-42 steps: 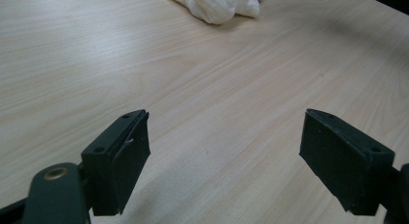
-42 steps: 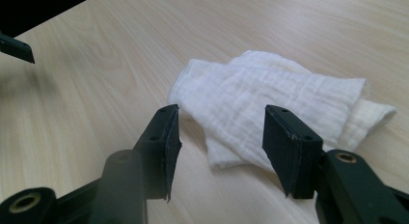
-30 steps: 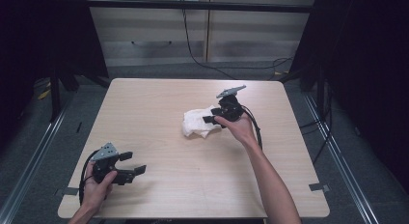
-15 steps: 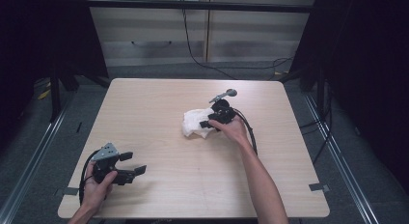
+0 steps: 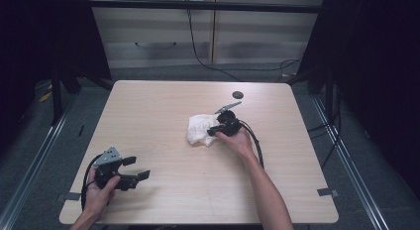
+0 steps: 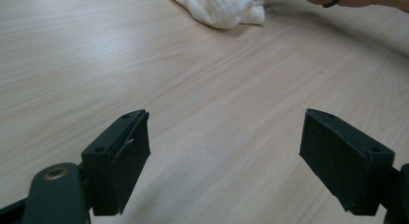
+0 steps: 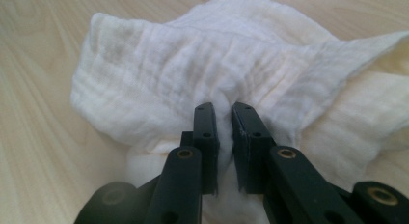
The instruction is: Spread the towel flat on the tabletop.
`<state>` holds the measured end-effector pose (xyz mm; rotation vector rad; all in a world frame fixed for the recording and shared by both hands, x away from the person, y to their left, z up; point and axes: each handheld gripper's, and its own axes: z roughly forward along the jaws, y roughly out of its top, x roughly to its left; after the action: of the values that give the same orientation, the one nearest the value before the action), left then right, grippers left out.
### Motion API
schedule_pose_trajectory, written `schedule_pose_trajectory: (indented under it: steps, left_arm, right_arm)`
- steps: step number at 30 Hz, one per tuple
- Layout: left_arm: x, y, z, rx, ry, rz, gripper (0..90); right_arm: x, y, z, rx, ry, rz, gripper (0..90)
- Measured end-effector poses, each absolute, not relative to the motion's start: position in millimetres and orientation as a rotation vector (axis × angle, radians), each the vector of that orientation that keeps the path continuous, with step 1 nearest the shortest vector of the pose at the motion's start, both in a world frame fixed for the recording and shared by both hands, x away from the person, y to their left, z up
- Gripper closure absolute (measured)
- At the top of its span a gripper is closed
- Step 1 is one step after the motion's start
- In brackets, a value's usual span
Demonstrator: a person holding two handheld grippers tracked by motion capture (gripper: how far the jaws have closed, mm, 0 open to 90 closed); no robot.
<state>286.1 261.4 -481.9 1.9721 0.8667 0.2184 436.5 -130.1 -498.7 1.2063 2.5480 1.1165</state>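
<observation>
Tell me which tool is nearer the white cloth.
Right. The right tool pinches a fold of the white cloth; the left tool sits apart near the table's front-left corner.

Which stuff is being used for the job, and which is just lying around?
In use:
- cloth, pinched by the right gripper, whose jaws have just closed on it
- table

Lying about:
- left gripper, open, holding nothing
- dark disc
- floor cables

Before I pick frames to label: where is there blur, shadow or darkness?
High view: table evenly lit, surroundings nearly black. Right gripper view: white cloth sharp, the right hand-held gripper base blurred at the bottom edge. Left gripper view: near jaws soft, a shadow beside the cloth.
</observation>
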Motion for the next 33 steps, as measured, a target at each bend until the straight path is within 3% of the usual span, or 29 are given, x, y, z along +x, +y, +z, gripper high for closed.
schedule_pose_trajectory:
  steps: [33]
  left_arm:
    - [287.4, 258.6, -482.9, 1.970, 0.896, 0.237, 19.0]
  right_arm:
    - [350.4, -133.7, -503.5, 1.054, 2.597, 1.244, 81.9]
